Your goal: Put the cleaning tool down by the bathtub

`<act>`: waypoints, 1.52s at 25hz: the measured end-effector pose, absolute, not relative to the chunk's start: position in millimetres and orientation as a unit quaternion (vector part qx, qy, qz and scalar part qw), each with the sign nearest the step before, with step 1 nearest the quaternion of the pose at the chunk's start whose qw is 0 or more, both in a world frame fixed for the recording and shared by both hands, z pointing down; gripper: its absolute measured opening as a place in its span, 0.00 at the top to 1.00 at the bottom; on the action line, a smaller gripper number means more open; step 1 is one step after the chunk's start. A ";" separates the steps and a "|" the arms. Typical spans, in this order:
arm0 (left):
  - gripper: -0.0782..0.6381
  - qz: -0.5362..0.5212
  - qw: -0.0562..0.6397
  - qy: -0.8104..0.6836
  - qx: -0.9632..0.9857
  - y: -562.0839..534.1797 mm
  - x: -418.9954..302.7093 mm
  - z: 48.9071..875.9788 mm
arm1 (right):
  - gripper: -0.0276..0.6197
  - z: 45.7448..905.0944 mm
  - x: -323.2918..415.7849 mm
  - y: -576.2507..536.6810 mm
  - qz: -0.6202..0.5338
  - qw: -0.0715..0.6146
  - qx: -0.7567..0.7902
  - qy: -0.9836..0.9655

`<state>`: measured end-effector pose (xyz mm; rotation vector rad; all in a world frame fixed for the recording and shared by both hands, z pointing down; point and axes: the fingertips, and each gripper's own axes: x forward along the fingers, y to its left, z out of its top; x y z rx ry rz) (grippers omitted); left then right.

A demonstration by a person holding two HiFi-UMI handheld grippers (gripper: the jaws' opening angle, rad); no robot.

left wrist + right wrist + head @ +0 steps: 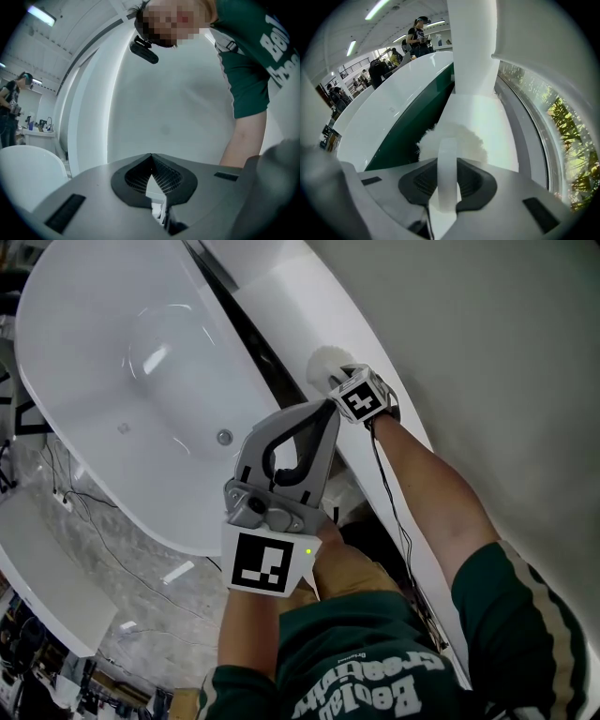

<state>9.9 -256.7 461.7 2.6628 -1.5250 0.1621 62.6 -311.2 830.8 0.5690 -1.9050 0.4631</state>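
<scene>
Here our right hand-held gripper (446,180) grips the cleaning tool (476,143) beside the bathtub (122,352); we must next set it down and release. Left hand-held gripper (151,161): closed, empty.

White bathtub (94,352) on marbled grey floor (141,610)

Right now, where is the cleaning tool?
The cleaning tool is upper right of centre in the head view, its handle clamped in the right gripper, its fluffy white head over the white ledge to the right of the bathtub.
</scene>
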 end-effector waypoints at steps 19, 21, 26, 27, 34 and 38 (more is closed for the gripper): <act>0.89 0.072 0.054 -0.519 0.850 -251.7 -25.3 489.4 | 0.81 861.1 43.8 -318.2 0.187 0.547 0.199 -0.791; 0.89 0.073 0.056 -0.523 0.847 -251.5 -31.0 491.0 | 0.81 863.1 40.8 -317.8 0.186 0.549 0.195 -0.791; 0.89 0.077 0.060 -0.526 0.845 -251.3 -40.1 495.4 | 0.81 866.8 35.8 -317.7 0.183 0.550 0.198 -0.790; 0.89 0.078 0.061 -0.527 0.844 -251.2 -41.6 496.8 | 0.81 868.0 35.6 -318.2 0.185 0.548 0.201 -0.791; 0.89 0.082 0.066 -0.534 0.839 -250.8 -51.1 505.5 | 0.81 873.8 40.9 -324.9 0.190 0.542 0.232 -0.785; 0.89 0.085 0.075 -0.542 0.833 -250.6 -59.3 508.9 | 0.80 872.5 39.9 -323.5 0.185 0.535 0.234 -0.790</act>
